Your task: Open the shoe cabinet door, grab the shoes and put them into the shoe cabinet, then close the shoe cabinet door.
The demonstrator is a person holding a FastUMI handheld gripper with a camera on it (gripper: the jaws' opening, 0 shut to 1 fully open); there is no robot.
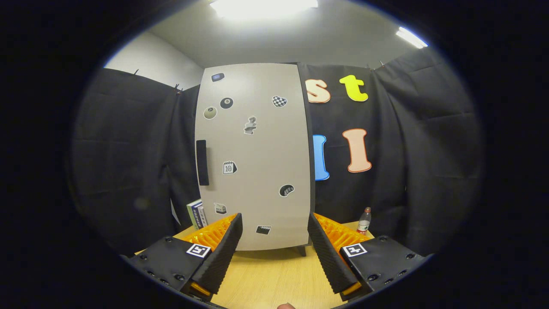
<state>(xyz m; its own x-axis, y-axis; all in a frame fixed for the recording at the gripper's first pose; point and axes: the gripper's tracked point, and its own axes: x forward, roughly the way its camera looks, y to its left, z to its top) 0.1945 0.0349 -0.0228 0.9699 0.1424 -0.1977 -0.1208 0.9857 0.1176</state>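
One shut cabinet door [255,154] just ahead, claw [274,240] spread, empty

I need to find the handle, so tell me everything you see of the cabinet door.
The cabinet door is a tall, pale grey, smooth panel, shut, upright on the wooden table beyond the open gripper. A dark vertical handle sits on one long edge, and small stickers dot the face. Nothing touches it.

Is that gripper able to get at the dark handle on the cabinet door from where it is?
Probably yes. The gripper is open, and the handle lies beyond its fingers on the closed door, with bare table between.
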